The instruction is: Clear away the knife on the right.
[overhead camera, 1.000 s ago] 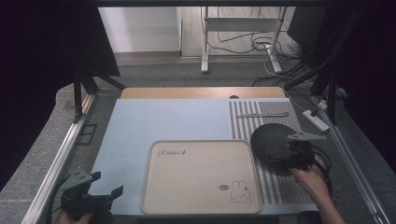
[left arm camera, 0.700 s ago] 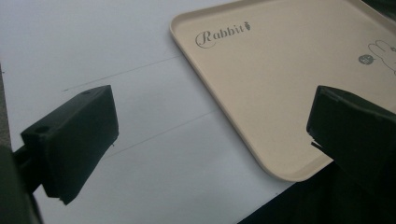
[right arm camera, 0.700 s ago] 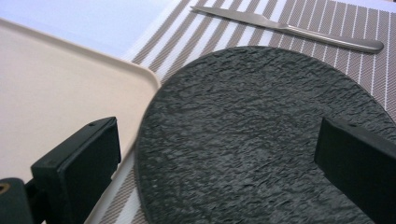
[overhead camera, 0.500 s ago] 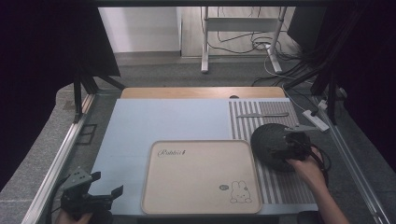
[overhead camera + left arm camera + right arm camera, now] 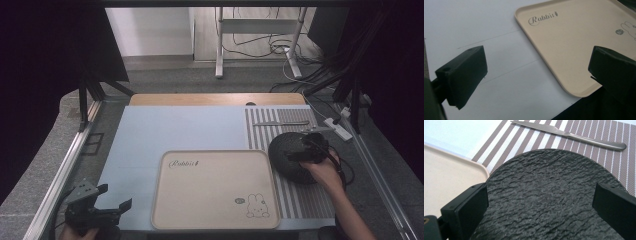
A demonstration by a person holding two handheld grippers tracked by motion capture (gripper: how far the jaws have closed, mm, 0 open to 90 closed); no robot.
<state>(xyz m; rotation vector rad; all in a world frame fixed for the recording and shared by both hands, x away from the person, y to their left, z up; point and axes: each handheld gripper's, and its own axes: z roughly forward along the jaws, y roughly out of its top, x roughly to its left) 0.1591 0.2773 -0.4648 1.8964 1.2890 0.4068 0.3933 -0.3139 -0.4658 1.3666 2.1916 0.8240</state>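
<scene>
Toward the counter's right edge, the right gripper [image 5: 306,149] hovers over the black plate [image 5: 290,159] on the striped mat [image 5: 300,200], jaws apart; tray [image 5: 215,187] bare, left gripper [image 5: 107,207] idle, jaws apart, so nothing looks moved yet.

A round black plate with a rough, slate-like surface [image 5: 292,159] lay flat on a brown-and-white striped placemat [image 5: 300,200], just right of a beige rectangular tray printed with "Rabbit" and a bunny [image 5: 215,189]. A silver table knife [image 5: 280,123] lay crosswise on the mat beyond the plate.
</scene>
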